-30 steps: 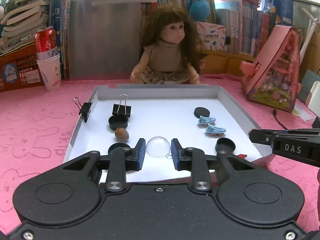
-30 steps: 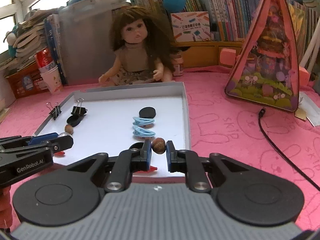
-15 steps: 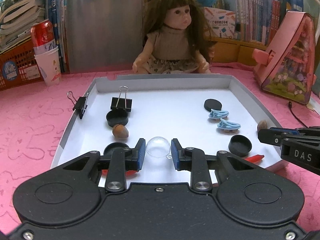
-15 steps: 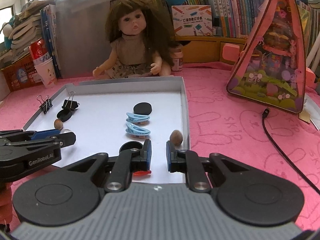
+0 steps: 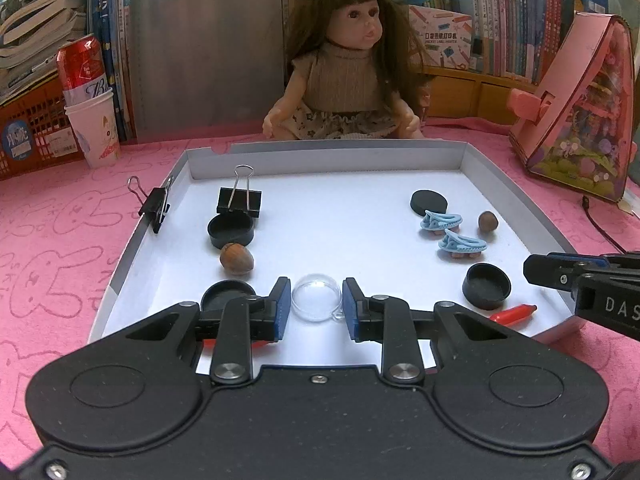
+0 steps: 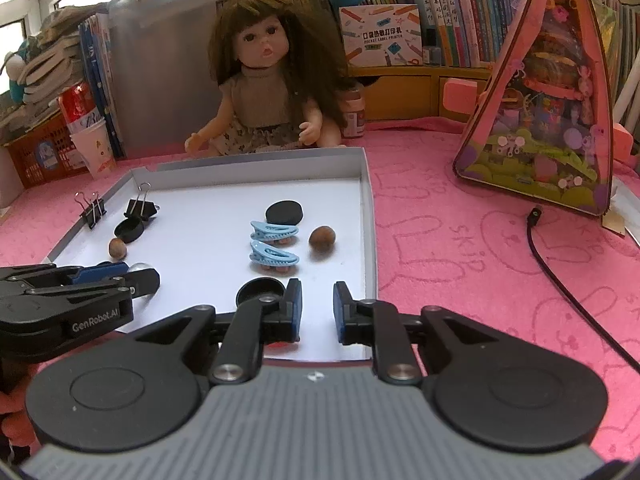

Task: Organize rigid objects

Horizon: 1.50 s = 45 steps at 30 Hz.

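A white tray holds the small items. My left gripper is shut on a clear plastic dome, low over the tray's front. My right gripper hovers over the tray's front right corner; its jaws are opening with nothing between them. A brown nut lies loose ahead of it, beside two blue clips. A second nut sits at the left by a black cap and a black binder clip. More black caps and a red piece lie near the front.
Another binder clip is clamped on the tray's left rim. A doll sits behind the tray. A can in a paper cup stands at the back left, a pink toy house and a black cable at the right.
The nut left my right gripper and now lies in the tray near the right wall; that gripper's jaws have spread. My left gripper with the dome dipped slightly lower over the tray.
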Each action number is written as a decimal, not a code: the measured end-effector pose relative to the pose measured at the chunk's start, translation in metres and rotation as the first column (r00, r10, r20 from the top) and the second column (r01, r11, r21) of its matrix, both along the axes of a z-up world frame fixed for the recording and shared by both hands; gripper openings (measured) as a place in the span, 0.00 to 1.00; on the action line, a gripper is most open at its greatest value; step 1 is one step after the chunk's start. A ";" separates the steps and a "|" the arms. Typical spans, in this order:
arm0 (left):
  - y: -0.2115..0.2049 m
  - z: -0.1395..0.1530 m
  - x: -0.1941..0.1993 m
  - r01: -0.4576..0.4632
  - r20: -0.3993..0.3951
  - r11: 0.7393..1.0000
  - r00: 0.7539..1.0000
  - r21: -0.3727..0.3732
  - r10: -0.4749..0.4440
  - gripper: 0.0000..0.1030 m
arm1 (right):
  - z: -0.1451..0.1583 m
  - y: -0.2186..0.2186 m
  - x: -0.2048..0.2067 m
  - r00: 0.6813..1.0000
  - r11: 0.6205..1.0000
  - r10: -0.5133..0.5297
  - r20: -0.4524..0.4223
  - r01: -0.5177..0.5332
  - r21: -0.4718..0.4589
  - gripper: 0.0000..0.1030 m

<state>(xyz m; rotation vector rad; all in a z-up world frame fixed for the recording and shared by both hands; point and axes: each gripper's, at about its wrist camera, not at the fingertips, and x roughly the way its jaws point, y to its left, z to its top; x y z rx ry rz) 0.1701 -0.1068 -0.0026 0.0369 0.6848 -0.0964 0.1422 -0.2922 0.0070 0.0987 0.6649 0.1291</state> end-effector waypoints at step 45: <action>0.052 0.014 -0.101 -0.005 0.020 1.000 1.000 -0.021 0.006 0.76 | 0.009 0.013 -0.082 0.993 0.997 -0.076 0.095 0.078 -0.012 0.88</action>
